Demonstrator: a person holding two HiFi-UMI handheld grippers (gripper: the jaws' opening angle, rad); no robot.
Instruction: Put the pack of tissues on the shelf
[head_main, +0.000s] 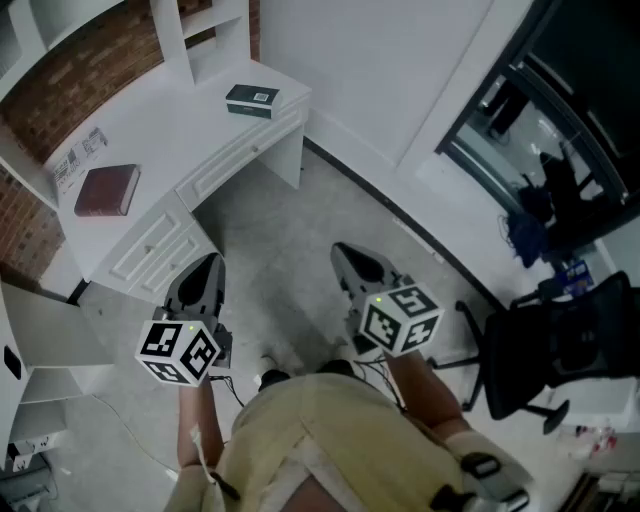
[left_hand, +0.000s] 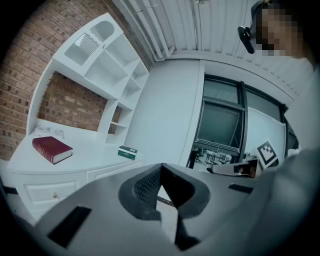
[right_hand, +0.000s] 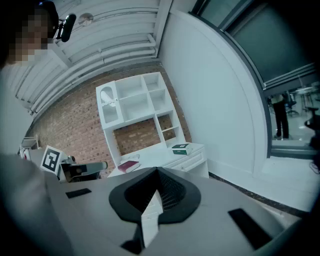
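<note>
The pack of tissues (head_main: 252, 100), a flat green and white box, lies at the far right end of the white desk (head_main: 165, 135); it also shows in the left gripper view (left_hand: 127, 152) and the right gripper view (right_hand: 181, 148). The white shelf unit (left_hand: 107, 65) rises above the desk against the brick wall. My left gripper (head_main: 200, 272) and right gripper (head_main: 352, 262) hang over the floor, well short of the desk. Both are shut with nothing in them, jaws meeting at the tips in the left gripper's (left_hand: 161, 167) and right gripper's (right_hand: 157, 172) own views.
A dark red book (head_main: 106, 190) lies on the desk's left part, with papers (head_main: 78, 155) behind it. Drawers (head_main: 160, 245) front the desk. A black office chair (head_main: 555, 345) stands at the right, beside a dark glass doorway (head_main: 545, 130). Grey floor lies between me and the desk.
</note>
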